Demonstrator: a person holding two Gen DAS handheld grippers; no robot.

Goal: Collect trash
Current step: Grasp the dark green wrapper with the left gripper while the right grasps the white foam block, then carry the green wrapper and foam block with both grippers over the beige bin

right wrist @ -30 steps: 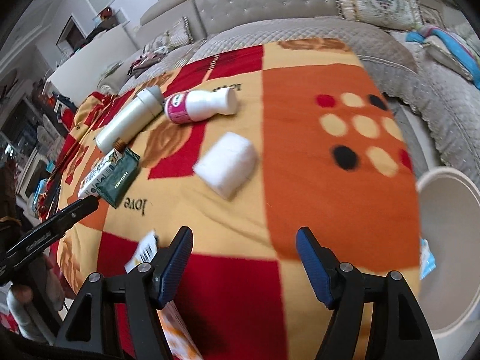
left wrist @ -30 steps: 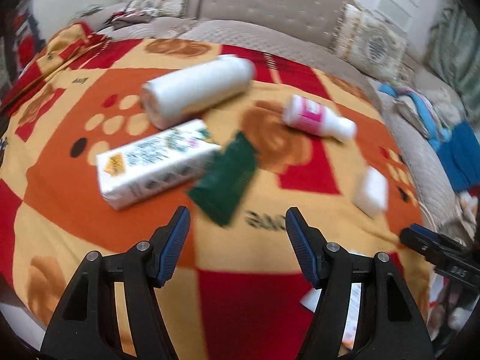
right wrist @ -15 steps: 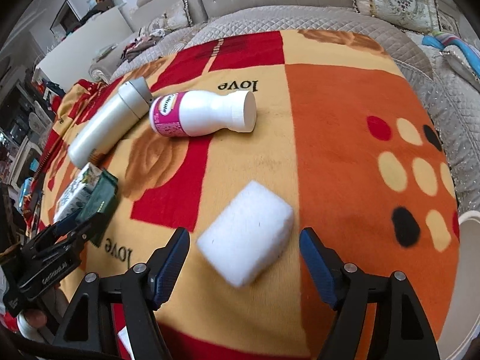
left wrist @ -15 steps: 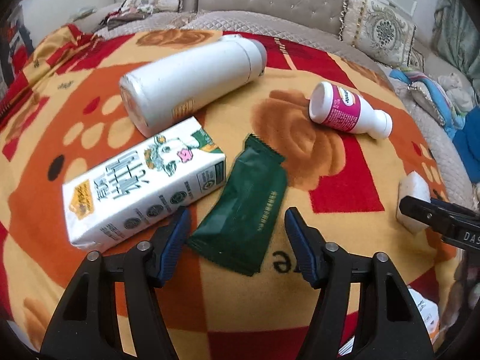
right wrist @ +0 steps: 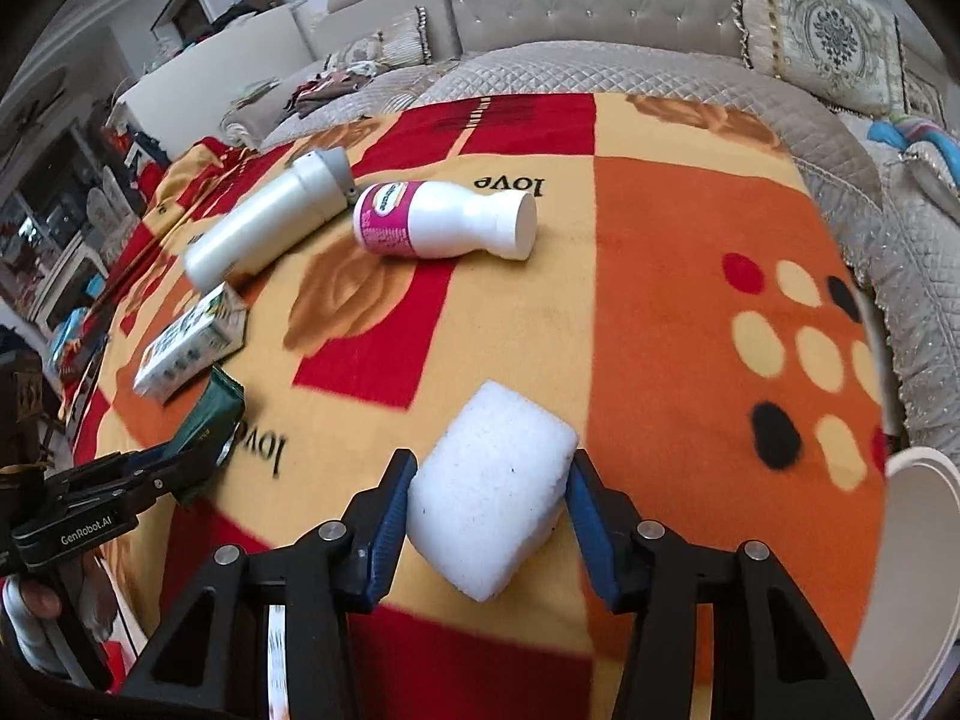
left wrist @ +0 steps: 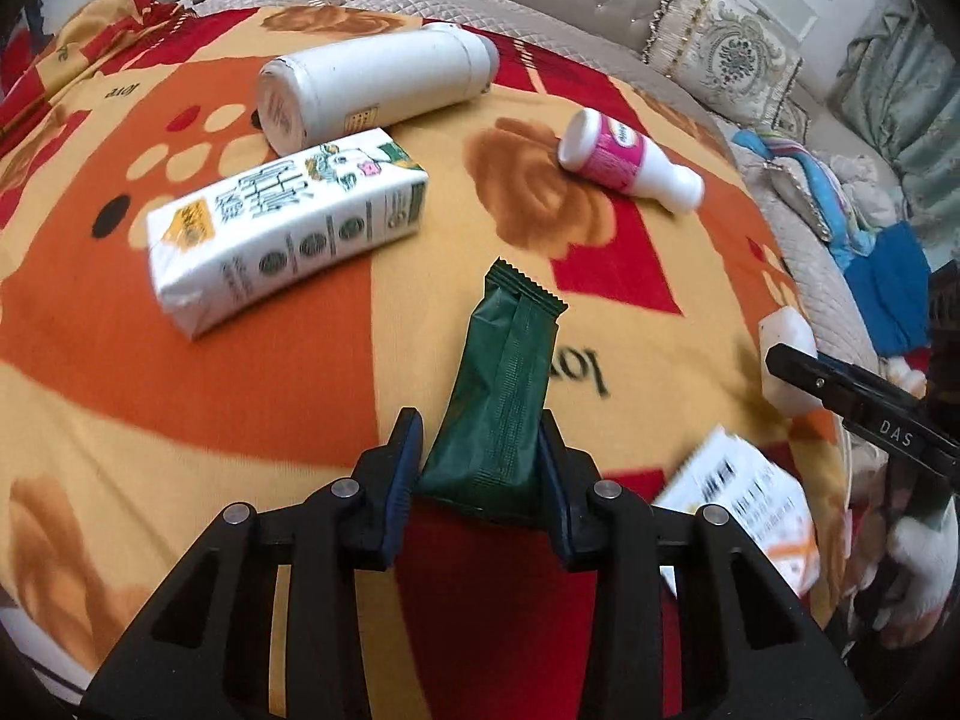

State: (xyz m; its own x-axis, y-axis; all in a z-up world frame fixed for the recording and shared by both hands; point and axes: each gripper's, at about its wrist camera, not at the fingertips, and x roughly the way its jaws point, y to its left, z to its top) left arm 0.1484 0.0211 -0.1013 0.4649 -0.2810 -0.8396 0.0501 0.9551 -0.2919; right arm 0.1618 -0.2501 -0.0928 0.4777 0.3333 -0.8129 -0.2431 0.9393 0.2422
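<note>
Trash on a patterned blanket (left wrist: 300,396), a gripper closing on each of two pieces.

Left gripper (left wrist: 480,468) has its jaws closing on the near end of a green wrapper (left wrist: 504,384), both pads touching it. Right gripper (right wrist: 489,504) is closing on a white foam block (right wrist: 492,486), pads against its sides. Milk carton (left wrist: 288,228), white flask (left wrist: 372,90) and pink-labelled bottle (left wrist: 624,162) lie beyond; a white bin (right wrist: 912,570) stands at the right edge.

two white bottles (left wrist: 378,87) (left wrist: 630,162), one milk carton (left wrist: 288,228), one green wrapper (left wrist: 504,396), one white foam block (right wrist: 492,486), one printed paper packet (left wrist: 744,504), two grippers (left wrist: 480,468) (right wrist: 489,516).
</note>
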